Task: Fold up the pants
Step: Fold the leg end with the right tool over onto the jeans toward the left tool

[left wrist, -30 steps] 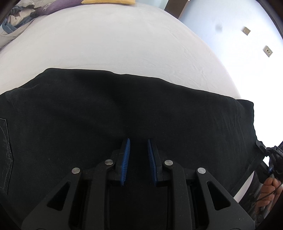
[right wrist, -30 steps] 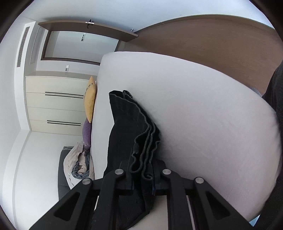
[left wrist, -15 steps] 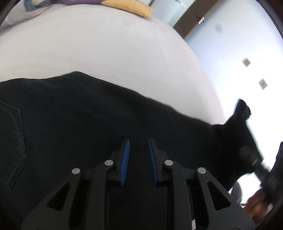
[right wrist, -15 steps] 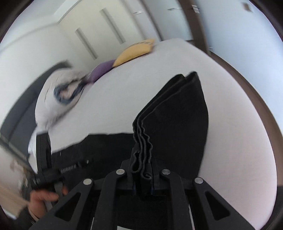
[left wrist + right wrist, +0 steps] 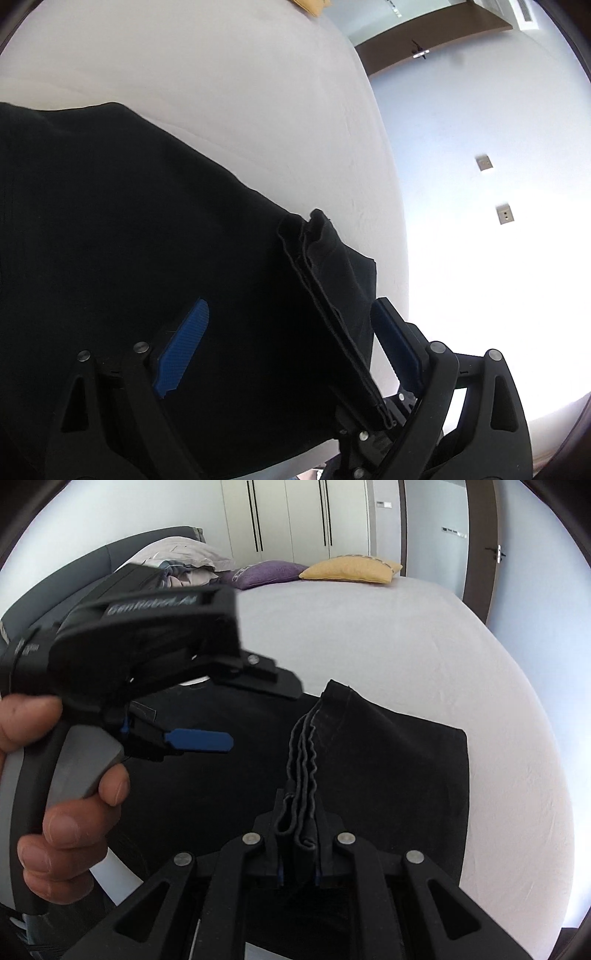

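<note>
The black pants point(image 5: 388, 760) are spread across the white bed point(image 5: 388, 635), with one bunched end raised off the sheet. That layered end is pinched between the fingers of the right claw point(image 5: 299, 849), the jaws being closed tight on several wavy folds of cloth that stand up from the grip. In the left wrist view the same stacked hems are seen lifted above the flat part of the pants point(image 5: 129, 221), running down toward the lower right.

The left claw point(image 5: 291, 332) is held wide — its blue pads point(image 5: 183, 347) are far apart, one over the dark cloth and one at the cloth's edge, and nothing is gripped between them. In the right wrist view the left claw point(image 5: 221, 738) is seen tilted over the pants, carried by the person's left hand point(image 5: 55, 805), whose fingers are wrapped around the grey handle. A yellow pillow point(image 5: 351, 568) and a purple pillow point(image 5: 266, 574) are set at the head of the bed.
</note>
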The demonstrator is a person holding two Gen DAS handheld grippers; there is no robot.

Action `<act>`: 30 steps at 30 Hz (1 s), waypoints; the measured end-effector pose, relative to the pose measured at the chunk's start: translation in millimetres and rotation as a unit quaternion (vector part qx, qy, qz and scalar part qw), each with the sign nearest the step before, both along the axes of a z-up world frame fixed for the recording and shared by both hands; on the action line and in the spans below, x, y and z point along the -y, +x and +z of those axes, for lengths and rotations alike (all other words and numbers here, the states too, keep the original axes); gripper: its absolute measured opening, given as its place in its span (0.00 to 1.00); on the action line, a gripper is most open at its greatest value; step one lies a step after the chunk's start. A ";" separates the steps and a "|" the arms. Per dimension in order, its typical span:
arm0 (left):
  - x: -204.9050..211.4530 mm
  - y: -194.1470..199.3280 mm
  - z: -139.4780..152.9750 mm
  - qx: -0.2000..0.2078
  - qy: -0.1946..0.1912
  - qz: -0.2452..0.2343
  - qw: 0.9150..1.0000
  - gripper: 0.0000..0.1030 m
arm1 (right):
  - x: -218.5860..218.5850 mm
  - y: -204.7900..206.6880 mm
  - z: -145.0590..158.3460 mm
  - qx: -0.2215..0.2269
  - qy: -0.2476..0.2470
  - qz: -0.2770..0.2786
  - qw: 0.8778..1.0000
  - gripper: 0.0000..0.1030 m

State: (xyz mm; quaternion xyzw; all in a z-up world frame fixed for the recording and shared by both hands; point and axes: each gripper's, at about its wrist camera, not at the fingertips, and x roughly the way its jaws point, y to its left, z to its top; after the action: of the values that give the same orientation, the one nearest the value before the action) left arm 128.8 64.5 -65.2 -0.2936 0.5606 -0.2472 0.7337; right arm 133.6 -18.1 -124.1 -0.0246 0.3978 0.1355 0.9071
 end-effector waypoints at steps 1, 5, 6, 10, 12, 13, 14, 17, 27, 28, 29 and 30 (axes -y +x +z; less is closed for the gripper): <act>4.6 4.2 2.0 -0.004 0.005 -0.010 1.000 0.87 | -1.0 -1.9 0.6 0.003 -0.006 0.002 1.000 0.12; 18.8 17.5 1.6 -0.018 0.033 -0.038 0.999 0.87 | -6.1 -7.7 0.9 0.016 -0.024 0.010 1.000 0.12; 21.2 20.1 1.5 -0.021 0.038 -0.043 0.998 0.87 | -9.7 -7.6 1.2 0.019 -0.029 0.011 0.999 0.12; 25.4 33.6 0.3 -0.037 0.041 -0.056 0.997 0.65 | -14.8 -12.9 1.1 0.025 -0.039 0.019 0.999 0.12; 27.1 37.6 -2.2 -0.046 0.042 -0.067 0.996 0.46 | -18.5 -15.4 1.1 0.028 -0.043 0.024 0.998 0.12; 27.9 39.0 -2.3 -0.047 0.047 -0.073 0.995 0.33 | -21.0 -16.8 1.0 0.029 -0.046 0.027 0.998 0.12; 28.3 39.8 -2.1 -0.046 0.052 -0.079 0.994 0.29 | -23.5 -17.8 0.9 0.029 -0.047 0.030 0.998 0.12; 22.9 42.0 2.2 -0.037 0.061 -0.088 0.994 0.14 | -31.0 -20.6 1.0 0.028 -0.049 0.039 0.998 0.12; -34.5 64.9 30.7 0.005 0.110 -0.121 0.987 0.08 | -78.3 -37.5 -3.1 0.037 -0.064 0.104 0.992 0.12; -43.4 66.8 31.7 0.006 0.116 -0.122 0.986 0.08 | -87.0 -37.8 -3.8 0.037 -0.064 0.113 0.991 0.12; -53.1 69.3 32.6 0.005 0.121 -0.124 0.985 0.08 | -95.8 -37.9 -5.2 0.036 -0.064 0.122 0.990 0.12; -63.5 67.3 31.6 0.006 0.126 -0.128 0.984 0.08 | -104.1 -38.3 -6.9 0.034 -0.063 0.130 0.989 0.12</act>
State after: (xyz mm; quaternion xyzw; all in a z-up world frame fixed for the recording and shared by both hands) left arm 196.1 128.0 -33.6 -0.1232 0.6162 -0.2680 0.7303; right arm 95.4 86.0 -131.0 -0.1381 0.3675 0.2263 0.8914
